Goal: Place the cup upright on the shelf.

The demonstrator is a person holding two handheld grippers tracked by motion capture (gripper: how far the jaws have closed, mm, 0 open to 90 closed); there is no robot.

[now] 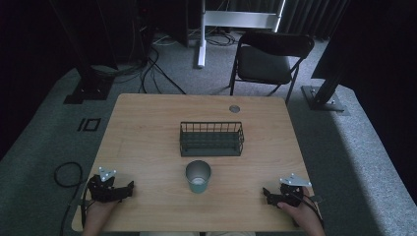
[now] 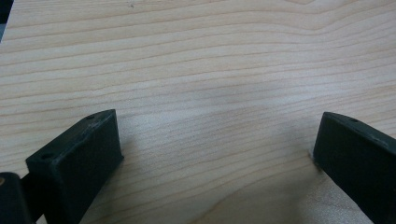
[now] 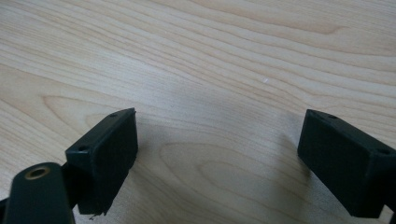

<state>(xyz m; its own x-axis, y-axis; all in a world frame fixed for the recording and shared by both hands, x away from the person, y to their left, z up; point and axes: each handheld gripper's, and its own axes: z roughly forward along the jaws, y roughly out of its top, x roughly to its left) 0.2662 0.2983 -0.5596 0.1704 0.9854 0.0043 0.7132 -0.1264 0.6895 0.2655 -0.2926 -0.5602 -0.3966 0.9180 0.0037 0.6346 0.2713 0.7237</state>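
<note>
the left claw [image 1: 129, 187] is resting low at the near left corner of the wooden counter [image 1: 147, 128], held in the person's left hand [image 1: 98, 211], with its jaws pointing toward the middle. in the left gripper view the left claw [image 2: 212, 149] is standing wide apart, bare wood grain lying between the two black jaws and nothing gripped. the right claw [image 1: 265, 192] is sitting at the near right corner, held in the right hand [image 1: 302, 216], its jaws pointing inward toward the left. in the right gripper view the right claw [image 3: 217, 144] is likewise spread apart over plain wood, holding nothing.

a green cup [image 1: 198, 176] is standing upright near the front middle of the counter, between the two claws and well apart from both, its mouth facing up. just behind the cup, a dark wire basket [image 1: 211, 139] is sitting near the counter's centre, apart from the cup. a small round grommet [image 1: 234, 108] is showing in the counter near its far edge. beyond the counter, a black folding chair [image 1: 268, 61] is standing on the grey carpet [image 1: 344, 147].
</note>
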